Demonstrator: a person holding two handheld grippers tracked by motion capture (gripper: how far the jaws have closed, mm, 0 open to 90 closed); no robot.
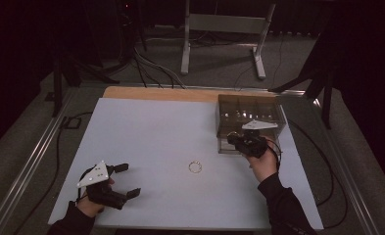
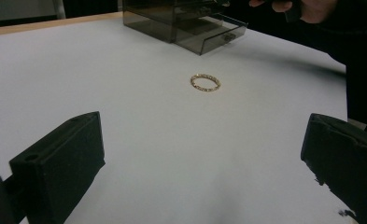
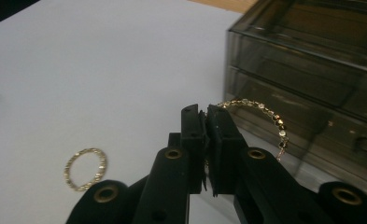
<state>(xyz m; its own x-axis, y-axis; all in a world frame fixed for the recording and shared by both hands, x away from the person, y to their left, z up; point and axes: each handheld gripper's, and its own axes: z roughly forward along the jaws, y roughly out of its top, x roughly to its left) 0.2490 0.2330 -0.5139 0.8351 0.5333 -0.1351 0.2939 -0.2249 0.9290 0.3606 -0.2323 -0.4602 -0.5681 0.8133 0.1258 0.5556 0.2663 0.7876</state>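
My right tongs (image 3: 205, 122) gripped a gold bead chain (image 3: 265, 112) beside the smoky drawer box (image 1: 249, 115) at the bench's far right corner. Left tongs (image 1: 124, 180) gaped wide, near edge. Gold bracelet (image 1: 195, 167) lay mid-bench (image 1: 151, 132).

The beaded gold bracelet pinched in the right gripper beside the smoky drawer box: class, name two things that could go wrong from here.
1. The right gripper holds the gold bracelet by a short stretch only; the rest arcs free and could slip out or snag on the drawer box.
2. The open drawer juts forward from the box; a bump from the gripper might push it shut.
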